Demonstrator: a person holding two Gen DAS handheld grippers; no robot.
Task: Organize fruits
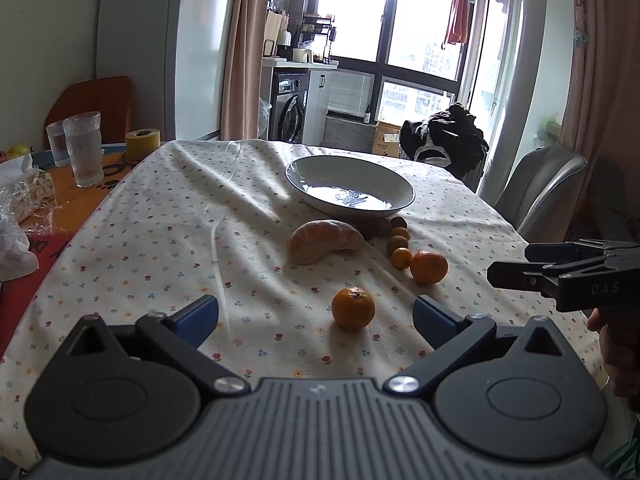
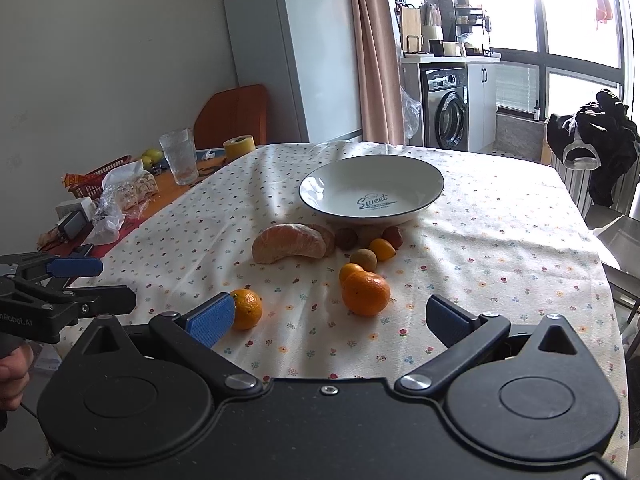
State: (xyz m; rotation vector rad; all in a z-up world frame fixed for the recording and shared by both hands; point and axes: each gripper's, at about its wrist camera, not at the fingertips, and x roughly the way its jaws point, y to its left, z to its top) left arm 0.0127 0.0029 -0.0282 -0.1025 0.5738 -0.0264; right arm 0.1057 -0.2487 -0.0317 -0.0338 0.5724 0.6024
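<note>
Behind the peeled citrus wedge [image 2: 289, 243], at about 1 o'clock from it, several small brown and reddish fruits [image 2: 346, 238] sit tucked against the base of the white bowl [image 2: 320, 184]; what kind they are is hard to make out, and the bowl's underside partly hides them. In the left wrist view the right gripper [image 1: 506, 268] is cut off by the frame edge at 3 o'clock, and only a sliver of the hand holding it shows.

The bowl is empty, dark-rimmed, with "Sweet" printed inside. All the fruit lies on the flowered tablecloth [image 2: 500, 240] in front of it. A small mandarin [image 1: 353, 307] sits alone, nearest, between the fingers of the left gripper [image 1: 315, 314] without touching either. A larger mandarin [image 2: 366, 293] lies at 12 o'clock from the right gripper [image 2: 330, 318], touching a kumquat [image 2: 350, 271] behind it.

Both grippers' jaws are spread wide, grasping nothing.
</note>
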